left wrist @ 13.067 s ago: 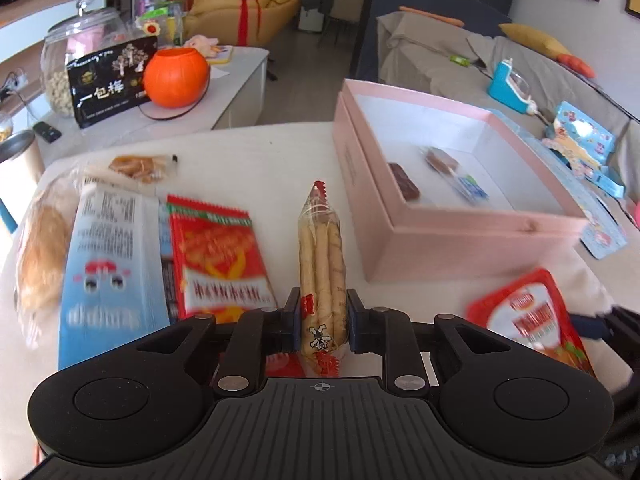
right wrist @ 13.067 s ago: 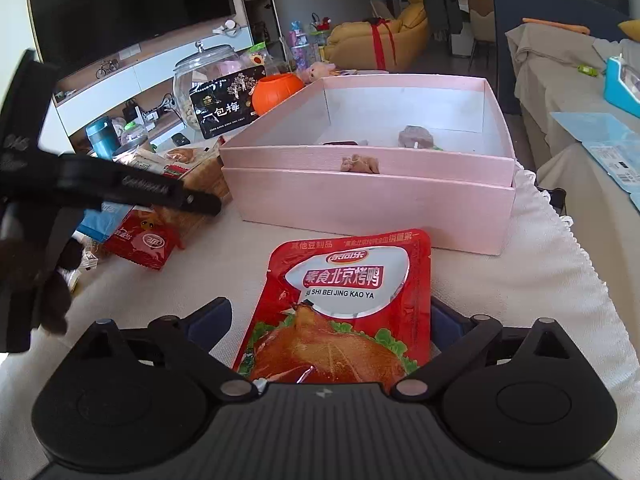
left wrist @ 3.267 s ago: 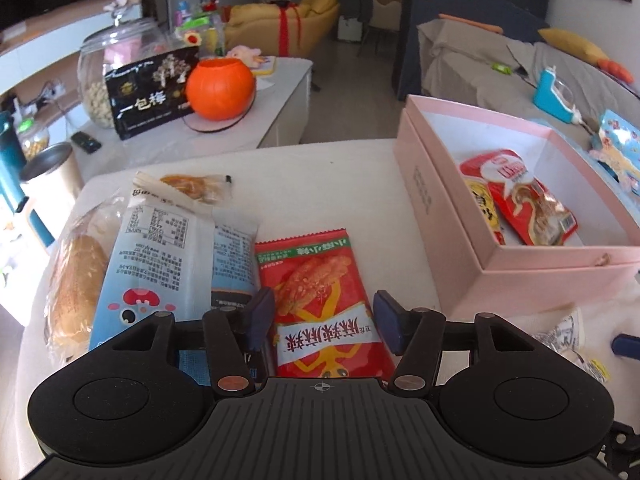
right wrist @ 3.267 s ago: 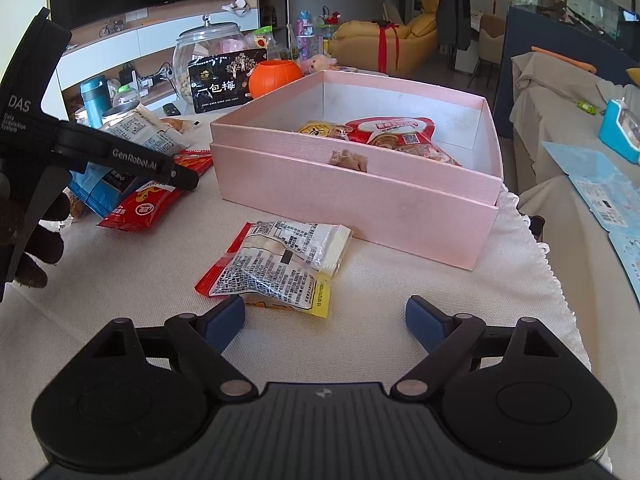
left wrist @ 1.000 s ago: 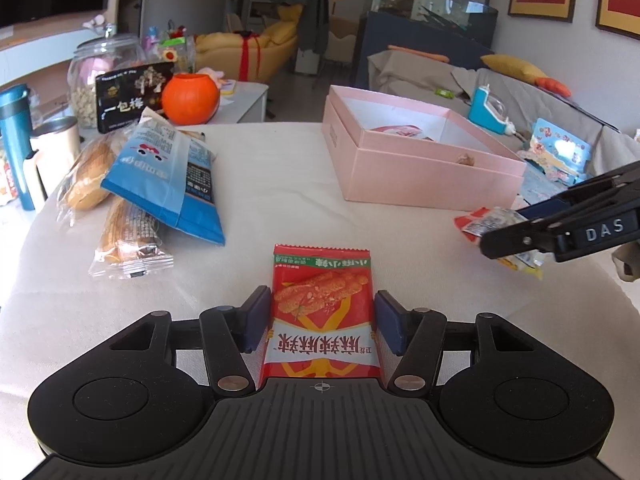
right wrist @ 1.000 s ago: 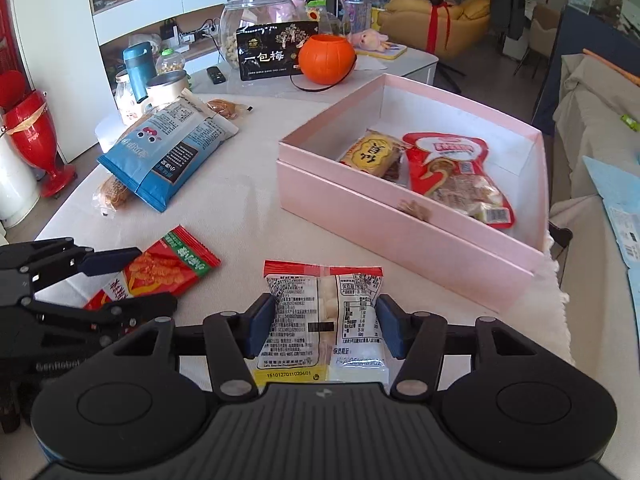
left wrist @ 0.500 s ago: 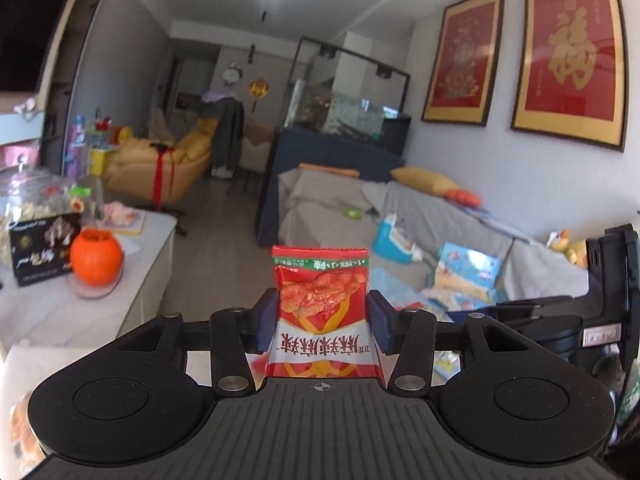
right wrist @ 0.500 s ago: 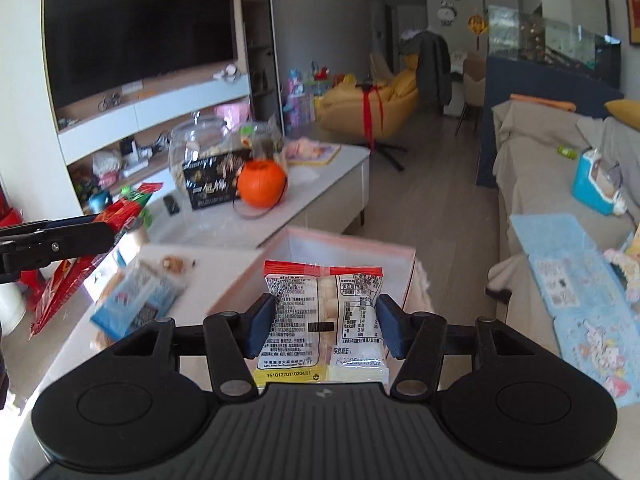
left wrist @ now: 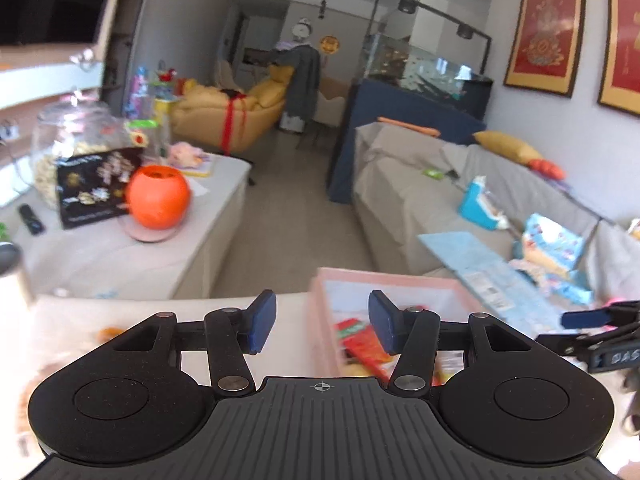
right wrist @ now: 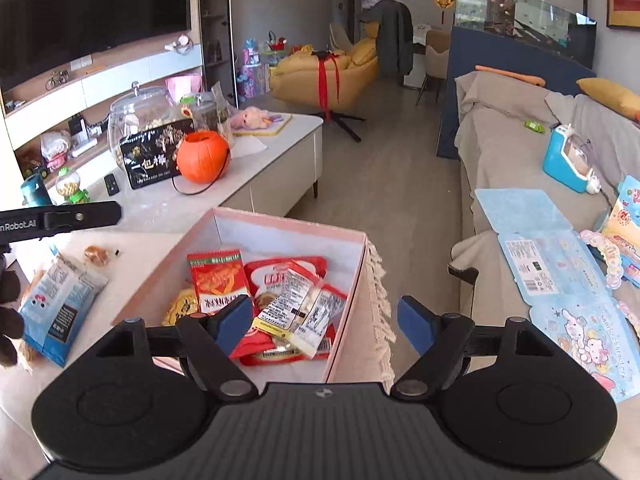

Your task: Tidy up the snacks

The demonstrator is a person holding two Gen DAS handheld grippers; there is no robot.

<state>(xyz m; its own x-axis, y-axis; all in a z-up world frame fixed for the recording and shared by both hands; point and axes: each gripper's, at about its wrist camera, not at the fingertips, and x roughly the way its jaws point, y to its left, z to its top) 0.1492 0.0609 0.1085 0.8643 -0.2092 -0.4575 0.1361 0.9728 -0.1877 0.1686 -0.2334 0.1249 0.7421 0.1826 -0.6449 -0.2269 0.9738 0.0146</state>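
Both tools spread, nothing pinched: left tool (left wrist: 321,322), right tool (right wrist: 325,323). Red snack pack (right wrist: 218,282) and white pack (right wrist: 304,308) inside pink box (right wrist: 348,308). Blue bag (right wrist: 60,304) on worktop (right wrist: 132,252), 9 o'clock of box.

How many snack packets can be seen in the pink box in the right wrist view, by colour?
Red: 2, stick-snack packet and red pouch
White: 1, white packet
Yellow: 1, yellow packet
Total: 4 told apart; more may lie hidden underneath.

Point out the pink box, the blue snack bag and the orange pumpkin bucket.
pink box (right wrist: 345,320), right wrist view, on its right wall.
blue snack bag (right wrist: 56,308), right wrist view, on the middle of its printed face.
orange pumpkin bucket (right wrist: 202,158), right wrist view, on its round front.
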